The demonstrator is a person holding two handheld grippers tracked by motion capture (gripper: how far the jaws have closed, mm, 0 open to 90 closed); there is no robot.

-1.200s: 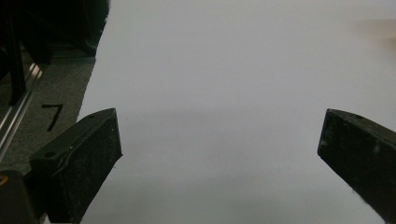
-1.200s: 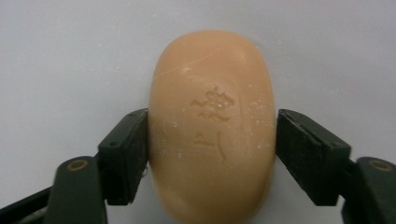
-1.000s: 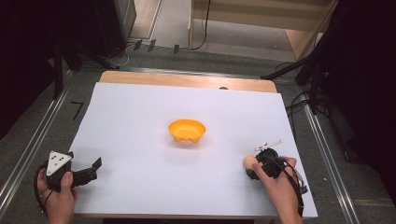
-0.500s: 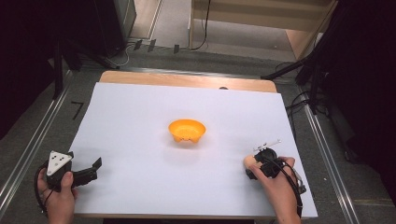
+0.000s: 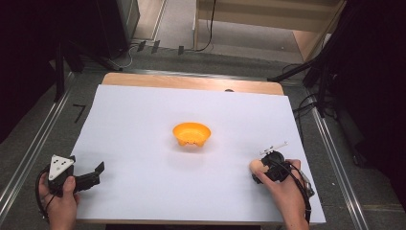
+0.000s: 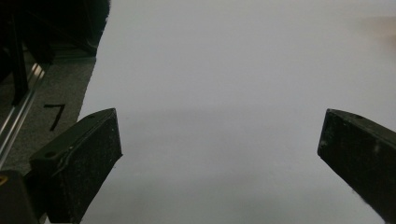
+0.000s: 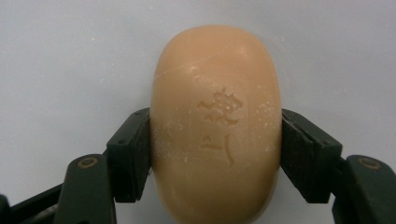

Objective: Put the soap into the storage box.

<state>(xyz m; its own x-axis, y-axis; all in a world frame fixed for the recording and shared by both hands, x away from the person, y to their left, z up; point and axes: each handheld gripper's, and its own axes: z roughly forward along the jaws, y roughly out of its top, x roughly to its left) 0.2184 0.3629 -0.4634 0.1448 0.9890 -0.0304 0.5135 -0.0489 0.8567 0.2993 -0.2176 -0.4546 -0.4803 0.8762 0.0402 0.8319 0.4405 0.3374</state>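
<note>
So far I have the right gripper (image 7: 215,154) clenched on the tan soap bar (image 7: 215,126) at about four o'clock from the orange bowl (image 5: 191,133), left gripper (image 6: 219,154) idle and unclenched, leaving, I judge, the carry to the bowl.

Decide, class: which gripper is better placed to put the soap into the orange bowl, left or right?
Right, most likely. The right gripper is already shut on the soap, not far from the orange bowl. The left gripper stands open, holding nothing, at the far left of the table.
</note>
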